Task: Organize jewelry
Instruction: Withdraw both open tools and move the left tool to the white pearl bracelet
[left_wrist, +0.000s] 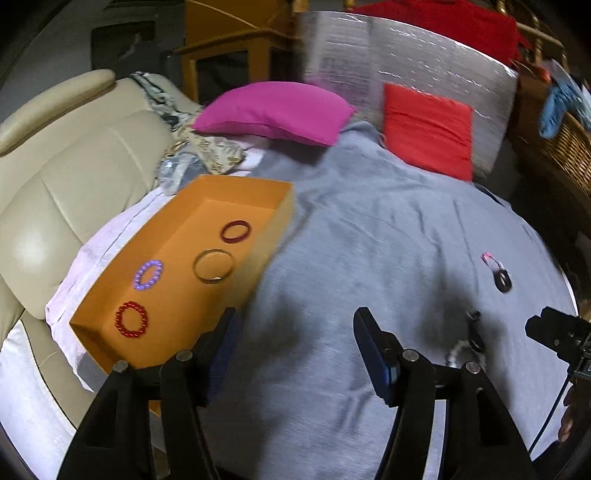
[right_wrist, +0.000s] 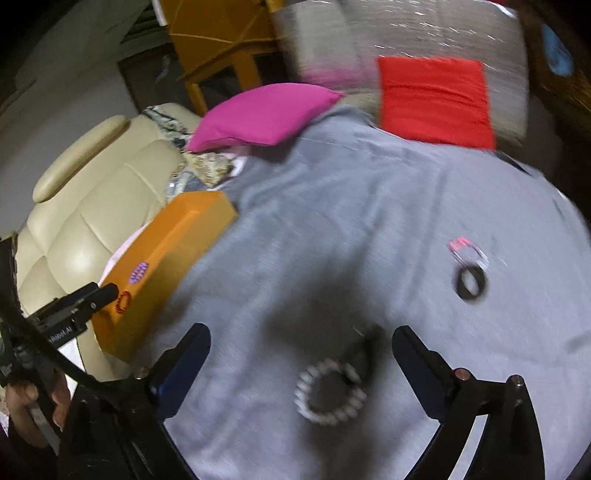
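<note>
Four bracelets were already sitting in the orange box (left_wrist: 236, 206) when we checked the left wrist view: a dark red bangle (left_wrist: 235, 231), a thin gold bangle (left_wrist: 214, 265), a purple bead bracelet (left_wrist: 148, 274) and a red bead bracelet (left_wrist: 132, 319). The box lay on the grey blanket (left_wrist: 369, 229) next to the cream sofa (left_wrist: 74, 166). Our left gripper (left_wrist: 293, 325) had its jaws partway apart with nothing between them, hanging just beside the box's near corner. Further right on the blanket we could spot a dark ring (left_wrist: 503, 279) with something small and pink beside it, too blurry to name. Over in the right wrist view, the right gripper (right_wrist: 301, 345) stood spread wide and empty, right above a white bead bracelet (right_wrist: 330, 391) lying flat on the blanket, with the dark ring (right_wrist: 470, 282) well apart from it. We'd guess that beaded one is light and floppy on its string, and the round beads are probably slick, so pinching across one side of the loop, pads squeezing a couple of beads, looks safer than trying to straddle the whole thing.
</note>
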